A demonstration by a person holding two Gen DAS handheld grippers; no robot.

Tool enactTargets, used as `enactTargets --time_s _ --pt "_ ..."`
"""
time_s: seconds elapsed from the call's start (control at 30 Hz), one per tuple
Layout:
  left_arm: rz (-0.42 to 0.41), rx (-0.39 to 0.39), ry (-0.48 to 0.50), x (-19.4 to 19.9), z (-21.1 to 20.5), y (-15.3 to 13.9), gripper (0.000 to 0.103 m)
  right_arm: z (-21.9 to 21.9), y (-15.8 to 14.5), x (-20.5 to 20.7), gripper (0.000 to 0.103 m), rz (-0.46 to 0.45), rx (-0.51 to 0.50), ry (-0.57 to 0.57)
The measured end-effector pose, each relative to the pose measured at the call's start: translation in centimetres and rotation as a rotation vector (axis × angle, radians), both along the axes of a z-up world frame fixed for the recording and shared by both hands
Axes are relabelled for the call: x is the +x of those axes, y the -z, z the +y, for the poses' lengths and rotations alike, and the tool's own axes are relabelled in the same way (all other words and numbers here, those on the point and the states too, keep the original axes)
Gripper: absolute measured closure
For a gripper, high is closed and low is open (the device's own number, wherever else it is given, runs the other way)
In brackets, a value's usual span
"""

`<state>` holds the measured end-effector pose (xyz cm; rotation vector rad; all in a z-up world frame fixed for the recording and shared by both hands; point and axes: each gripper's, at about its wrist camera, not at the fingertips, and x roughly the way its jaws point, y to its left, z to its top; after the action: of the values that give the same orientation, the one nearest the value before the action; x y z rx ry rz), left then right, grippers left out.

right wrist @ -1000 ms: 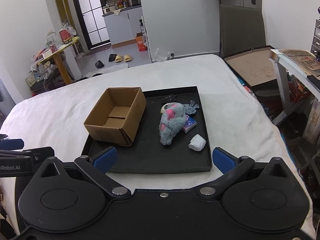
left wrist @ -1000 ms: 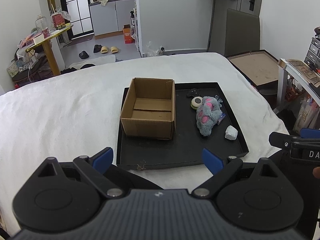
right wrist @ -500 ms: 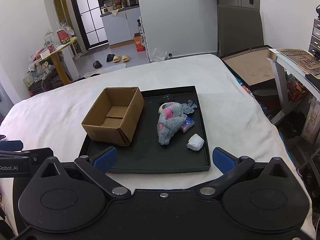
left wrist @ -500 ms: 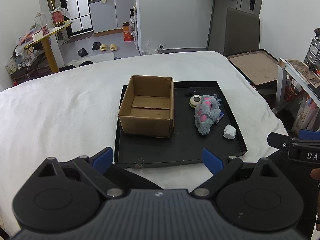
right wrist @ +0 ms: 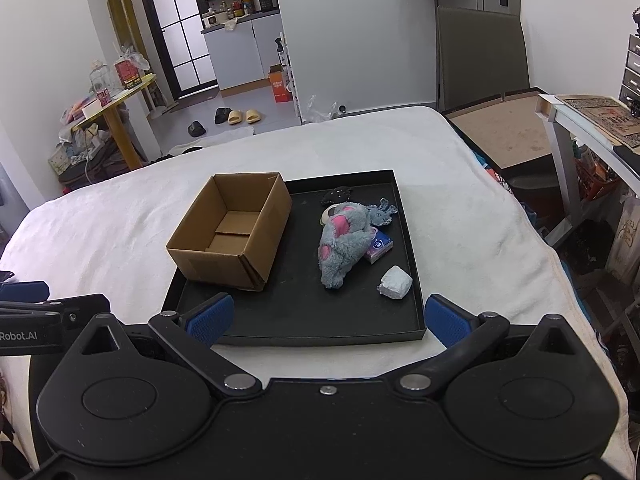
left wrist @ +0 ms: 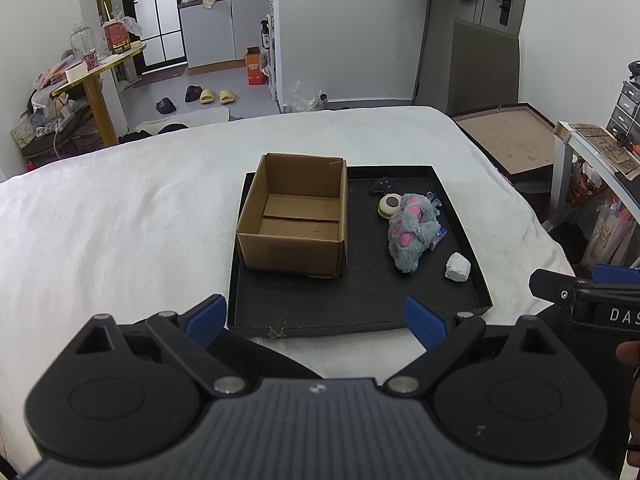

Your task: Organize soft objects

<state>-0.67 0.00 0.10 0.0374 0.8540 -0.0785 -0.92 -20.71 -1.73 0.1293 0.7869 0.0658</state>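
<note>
- Left gripper (left wrist: 316, 322) and right gripper (right wrist: 326, 318): jaws spread, empty, before the tray's (left wrist: 356, 322) near rim.
- Tray lies on a white bed (left wrist: 120, 216); cardboard box (left wrist: 294, 216) left, grey plush (left wrist: 410, 234) right.

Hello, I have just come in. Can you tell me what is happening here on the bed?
A person holds a pair of tongs in each hand, the left tongs and the right tongs, both open and empty, above the near edge of a black tray. On the tray stand an empty cardboard box and, to its right, a grey plush toy, a white crumpled lump and some small items. Nothing has been put in the box yet.
</note>
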Motion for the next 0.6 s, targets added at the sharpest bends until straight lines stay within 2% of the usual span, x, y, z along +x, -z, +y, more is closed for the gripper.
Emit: enactTargets --time_s 0.6 --pt "0.008 -0.018 0.001 0.45 0.29 0.36 0.008 0.09 0.40 0.21 0.000 0.005 0.002 0.006"
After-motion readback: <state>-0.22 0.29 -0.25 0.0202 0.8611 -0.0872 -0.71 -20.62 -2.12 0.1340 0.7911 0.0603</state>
